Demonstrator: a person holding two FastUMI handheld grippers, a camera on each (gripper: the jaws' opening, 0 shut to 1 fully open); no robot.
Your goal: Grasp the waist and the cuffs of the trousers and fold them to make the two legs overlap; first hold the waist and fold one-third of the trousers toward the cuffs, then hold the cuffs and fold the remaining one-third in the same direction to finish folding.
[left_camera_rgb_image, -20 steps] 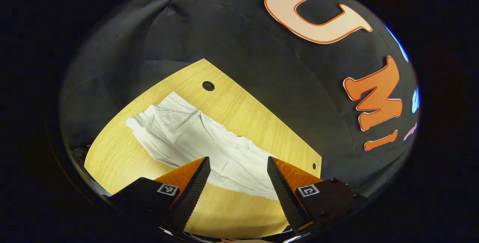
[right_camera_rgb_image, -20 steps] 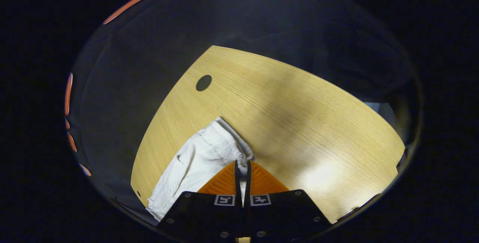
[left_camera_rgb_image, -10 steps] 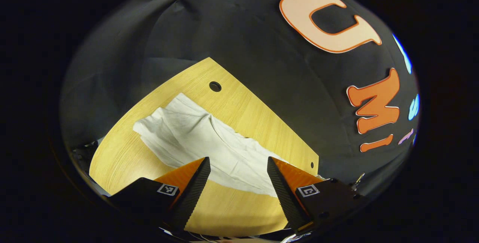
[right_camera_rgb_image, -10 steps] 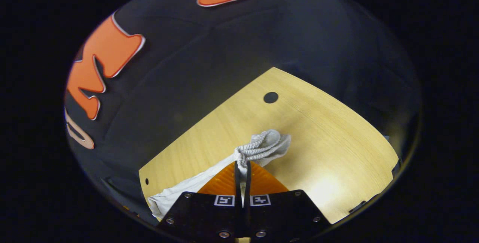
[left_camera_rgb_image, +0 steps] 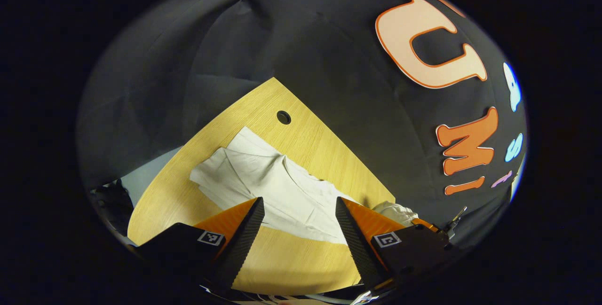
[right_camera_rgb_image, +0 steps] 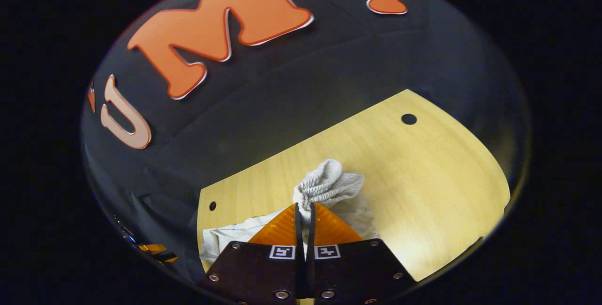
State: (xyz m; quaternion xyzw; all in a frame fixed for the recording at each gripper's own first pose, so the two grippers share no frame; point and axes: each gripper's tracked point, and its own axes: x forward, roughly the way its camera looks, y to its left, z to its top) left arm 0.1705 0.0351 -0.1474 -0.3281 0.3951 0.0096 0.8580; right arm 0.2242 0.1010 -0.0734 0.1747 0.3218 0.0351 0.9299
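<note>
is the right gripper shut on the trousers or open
Shut on the trousers: the right gripper has its fingers pressed together with the bunched waist pinched between them.

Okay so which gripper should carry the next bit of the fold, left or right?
Right, probably. The right hand-held gripper is already shut on the trousers' waistband, bunched and lifted above the table. The left hand-held gripper is open above the legs, holding nothing.

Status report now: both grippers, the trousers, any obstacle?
Right gripper jaws shut on trousers at gathered waist, raised. Left gripper jaws open above the trousers, holding nothing. Table free of obstacles.
</note>
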